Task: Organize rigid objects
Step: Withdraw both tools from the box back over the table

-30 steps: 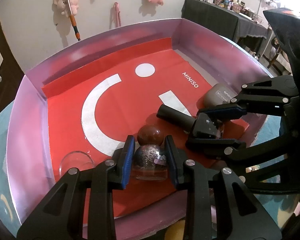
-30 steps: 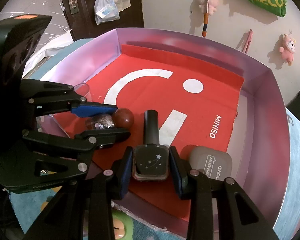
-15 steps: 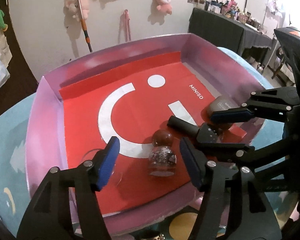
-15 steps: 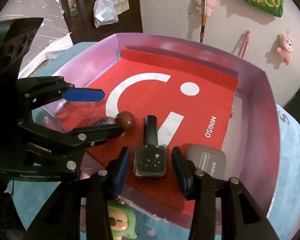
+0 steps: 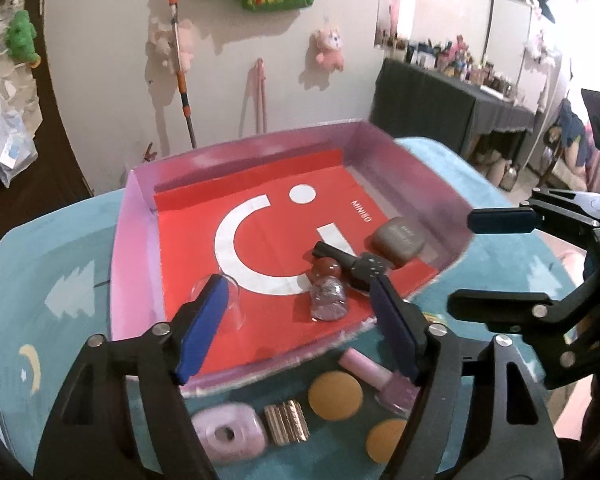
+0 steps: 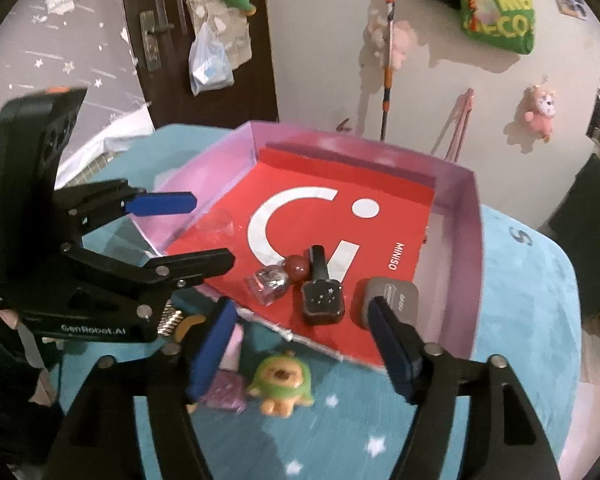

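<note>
A pink-walled tray (image 5: pixel 136 248) with a red liner holds a glittery bottle with a brown round cap (image 5: pixel 327 296), a black nail polish bottle (image 5: pixel 362 270), a grey earbud case (image 5: pixel 398 236) and a clear cup (image 5: pixel 224 292). These also show in the right wrist view: glittery bottle (image 6: pixel 269 280), black bottle (image 6: pixel 322 298), grey case (image 6: pixel 386 292). My left gripper (image 5: pixel 300 326) is open and empty above the tray's near edge. My right gripper (image 6: pixel 304 346) is open and empty, raised over the near edge.
On the teal cloth in front of the tray lie a pink nail polish bottle (image 5: pixel 380 378), a lilac case (image 5: pixel 228 434), a gold ridged piece (image 5: pixel 286 422), two orange discs (image 5: pixel 335 395) and a green plush figure (image 6: pixel 282 382). A dark table (image 5: pixel 440 108) stands behind.
Both grippers let go of their bottles, opened wide and pulled back up and away from the tray. The glittery bottle and the black bottle now lie in the tray.
</note>
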Available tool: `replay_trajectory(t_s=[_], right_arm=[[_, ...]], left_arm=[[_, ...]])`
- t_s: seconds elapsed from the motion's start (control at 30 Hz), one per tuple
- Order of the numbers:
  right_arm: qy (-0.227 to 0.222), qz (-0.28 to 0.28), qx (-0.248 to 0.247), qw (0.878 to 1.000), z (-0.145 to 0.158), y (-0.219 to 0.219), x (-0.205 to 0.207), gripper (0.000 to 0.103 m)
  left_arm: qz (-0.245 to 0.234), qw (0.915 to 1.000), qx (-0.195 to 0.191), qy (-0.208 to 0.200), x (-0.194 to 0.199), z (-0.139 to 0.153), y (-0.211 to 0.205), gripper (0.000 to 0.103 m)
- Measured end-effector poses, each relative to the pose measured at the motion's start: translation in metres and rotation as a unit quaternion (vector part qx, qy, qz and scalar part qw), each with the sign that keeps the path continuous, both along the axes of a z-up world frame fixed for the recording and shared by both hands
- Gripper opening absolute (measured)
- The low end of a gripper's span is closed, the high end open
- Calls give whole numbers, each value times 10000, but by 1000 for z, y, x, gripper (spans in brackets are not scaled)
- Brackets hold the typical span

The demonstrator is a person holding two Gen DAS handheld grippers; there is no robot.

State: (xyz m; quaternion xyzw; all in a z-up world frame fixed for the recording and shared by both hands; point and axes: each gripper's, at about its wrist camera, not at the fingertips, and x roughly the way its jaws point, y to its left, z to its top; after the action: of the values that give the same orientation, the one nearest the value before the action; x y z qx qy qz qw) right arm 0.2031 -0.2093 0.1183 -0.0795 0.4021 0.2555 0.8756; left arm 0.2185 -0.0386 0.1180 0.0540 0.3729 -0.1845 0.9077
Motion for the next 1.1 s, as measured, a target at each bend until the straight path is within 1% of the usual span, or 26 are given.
replay_trajectory(t_s=[0.03, 0.1, 0.23, 0.33, 0.47, 0.63, 0.8, 1.1], right_arm=[[-45, -38, 45, 10000, 5, -2, -6, 80], [-138, -132, 136, 9997, 13, -8, -20, 86], [-301, -292, 321, 9986, 24, -16, -47, 94], [-446, -438, 356, 9974, 28, -22, -67, 96], [-619, -723, 446, 9945, 28, -28, -90, 101], [-800, -1113, 448, 9896, 21, -34, -115, 103], [-861, -1395, 488, 9853, 3, -37, -135, 103], [-660, -1473, 441, 9859, -42, -26, -145, 103]], left_arm=[[36, 10000, -48, -68, -8, 4, 2, 80], [81, 9997, -143, -199, -21, 10, 5, 81], [184, 9985, -329, -400, -51, 17, 12, 84], [290, 9969, -445, -572, -74, 19, 15, 92], [382, 9950, -516, -761, -102, 18, 18, 92], [590, 9932, -726, -695, -128, 7, 25, 92], [847, 9924, -601, -654, -145, -12, 28, 92], [1004, 9931, -535, -295, -153, -50, 27, 92]])
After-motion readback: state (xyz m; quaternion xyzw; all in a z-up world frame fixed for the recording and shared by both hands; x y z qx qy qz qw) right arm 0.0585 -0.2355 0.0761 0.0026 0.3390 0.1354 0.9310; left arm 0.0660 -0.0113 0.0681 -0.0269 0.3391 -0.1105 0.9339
